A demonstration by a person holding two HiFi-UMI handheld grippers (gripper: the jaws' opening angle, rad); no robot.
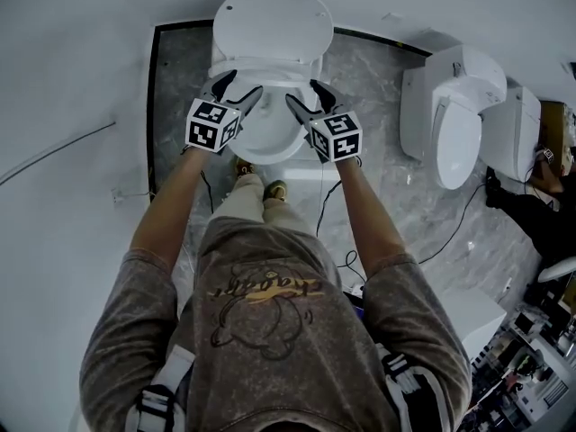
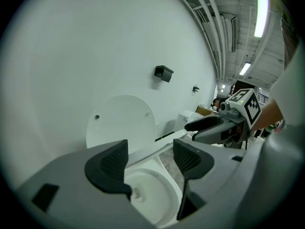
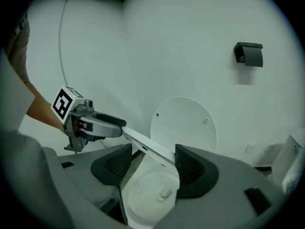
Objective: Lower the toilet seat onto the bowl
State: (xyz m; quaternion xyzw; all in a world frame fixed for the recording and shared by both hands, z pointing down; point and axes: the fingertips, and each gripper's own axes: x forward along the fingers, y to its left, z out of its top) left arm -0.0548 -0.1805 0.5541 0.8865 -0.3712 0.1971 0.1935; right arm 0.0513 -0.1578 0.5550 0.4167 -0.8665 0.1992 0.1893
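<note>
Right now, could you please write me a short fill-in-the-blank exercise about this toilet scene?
The toilet lid stands ____ against the wall.
The toilet seat hangs tilted between the lid and the ____.
The left tongs and right tongs both have jaws that stand ____.
Missing words: upright, bowl, apart.

Three toilets [image 1: 270, 25] [image 1: 454, 106] [image 1: 511, 133], two claws [image 1: 241, 88] [image 1: 306, 95]
</note>
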